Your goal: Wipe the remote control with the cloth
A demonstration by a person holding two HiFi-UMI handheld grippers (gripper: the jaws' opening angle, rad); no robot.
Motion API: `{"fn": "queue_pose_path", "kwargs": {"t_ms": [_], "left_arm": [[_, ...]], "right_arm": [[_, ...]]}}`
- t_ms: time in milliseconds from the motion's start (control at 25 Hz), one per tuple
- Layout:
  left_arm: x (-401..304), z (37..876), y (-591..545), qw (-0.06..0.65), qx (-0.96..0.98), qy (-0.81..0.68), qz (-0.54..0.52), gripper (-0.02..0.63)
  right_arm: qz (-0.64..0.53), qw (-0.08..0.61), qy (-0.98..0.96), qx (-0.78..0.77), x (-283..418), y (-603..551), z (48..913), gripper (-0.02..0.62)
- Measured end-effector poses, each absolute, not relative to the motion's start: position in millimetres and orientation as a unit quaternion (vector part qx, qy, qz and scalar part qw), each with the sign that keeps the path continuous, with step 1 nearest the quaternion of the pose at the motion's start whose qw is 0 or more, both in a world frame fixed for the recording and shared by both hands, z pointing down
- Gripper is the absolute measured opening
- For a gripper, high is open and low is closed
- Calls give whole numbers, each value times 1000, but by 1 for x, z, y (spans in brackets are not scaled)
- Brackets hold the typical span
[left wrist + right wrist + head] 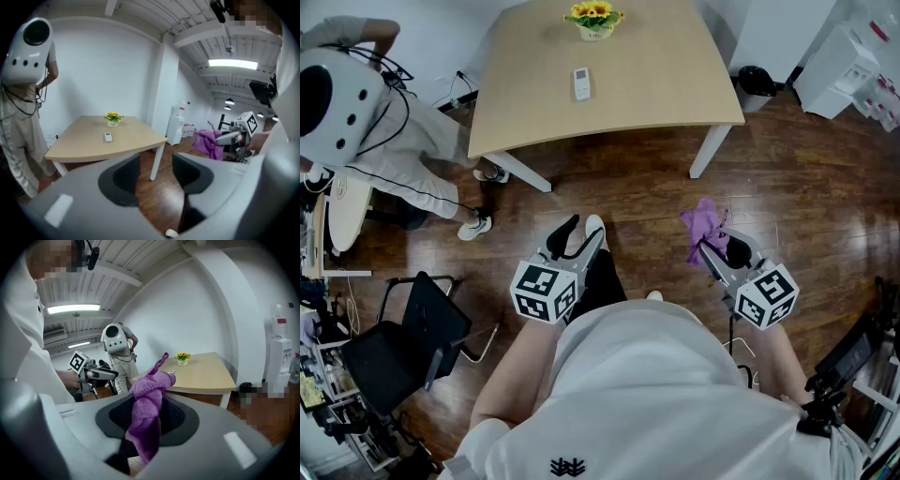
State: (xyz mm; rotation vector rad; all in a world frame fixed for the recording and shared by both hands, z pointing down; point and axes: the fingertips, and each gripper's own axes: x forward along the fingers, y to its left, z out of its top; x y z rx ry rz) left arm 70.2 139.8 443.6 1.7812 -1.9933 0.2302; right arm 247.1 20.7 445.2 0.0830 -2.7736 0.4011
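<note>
A small white remote control (581,82) lies on the light wooden table (675,94), far ahead of both grippers; it also shows small in the left gripper view (108,137). My right gripper (710,251) is shut on a purple cloth (705,225), which stands bunched up between its pads (147,416) and hangs below them. The cloth (208,143) shows at the right of the left gripper view. My left gripper (581,228) is held above the wooden floor, its jaws a narrow gap apart with nothing between them (156,171). Both grippers are well short of the table.
A pot of yellow flowers (595,19) stands at the table's far edge. A person in a white helmet (337,103) stands left of the table. A black chair (403,347) is at the lower left. A black bin (757,82) and white cabinets (839,66) are at the upper right.
</note>
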Motion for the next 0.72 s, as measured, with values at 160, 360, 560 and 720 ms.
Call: {"fn": "queue_pose_path", "kwargs": {"t_ms": [160,360,560,720], "left_arm": [[29,461,104,232,661,-709,78,238],[-43,478,52,242,683,-685,74,245],[-127,473,16,253,703,-662,55,259],[-183,483,1,271,704,-654,55,264]], "right_arm": [[147,184,-970,54,217,-4,457,127],[159,204,-962,88,146,-43,457,127],[152,225,-959,80,33,-74,447,127],[138,236,-960,53,-43,-86,437,127]]}}
